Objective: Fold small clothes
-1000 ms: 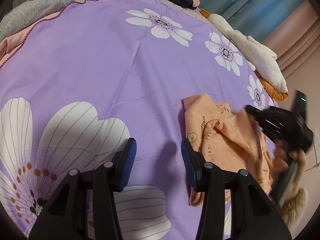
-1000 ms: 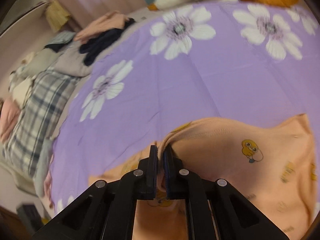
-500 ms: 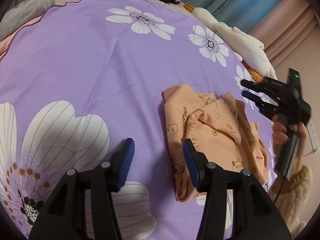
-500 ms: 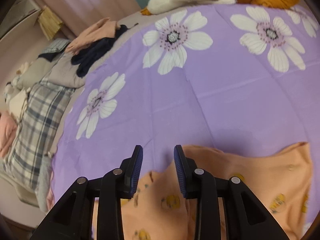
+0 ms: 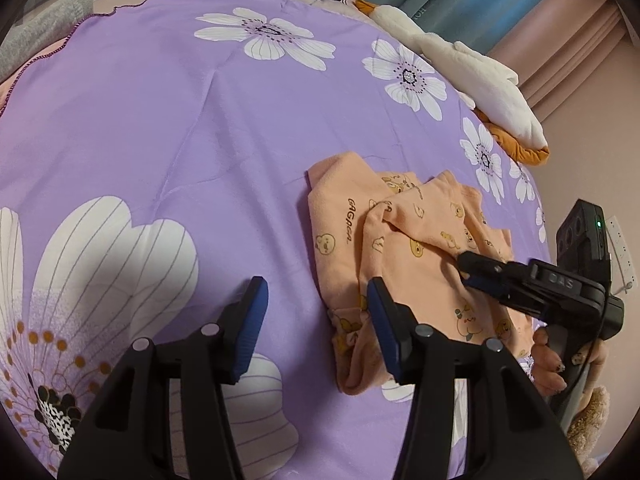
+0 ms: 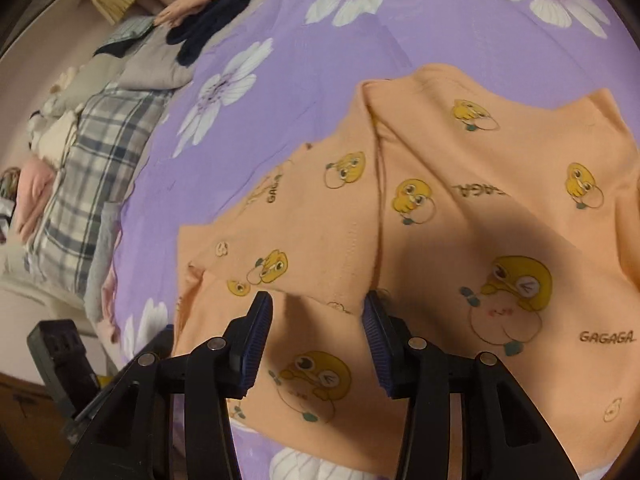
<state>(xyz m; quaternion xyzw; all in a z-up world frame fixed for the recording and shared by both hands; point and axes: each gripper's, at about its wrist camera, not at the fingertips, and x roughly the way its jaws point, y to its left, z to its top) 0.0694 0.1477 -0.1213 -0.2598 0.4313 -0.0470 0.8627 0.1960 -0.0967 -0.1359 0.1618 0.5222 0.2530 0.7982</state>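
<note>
— Where was the garment?

— The small peach garment (image 5: 404, 236), printed with yellow ducklings and the word GAGAGA, lay on the purple flowered bedspread (image 5: 160, 120), partly folded, one layer turned over another with a seam ridge running up the middle. It sat toward the near right part of the bedspread in the left wrist view and filled most of the right wrist view.

— And the left gripper?

— The left gripper (image 5: 316, 328) hovered over the bedspread just beside the garment's left edge, its blue-padded fingers (image 5: 252, 320) standing apart with only purple cloth and a white petal between them — nothing held.

— The right one?

— The right gripper (image 6: 318, 334) pointed down at the garment, its fingers (image 6: 256, 336) opening, not pressing on the fabric. Peach cloth lay below the gap, loose. In the left wrist view the same tool reached in from the right, with a person's hand (image 5: 550, 364) on its handle.

— Anything else around?

— A white and orange plush toy (image 5: 480, 72) lay along the far edge of the bed; a plaid pillow (image 6: 96, 184) and a heap of dark and peach clothes (image 6: 208, 16) sat at its other end.
</note>
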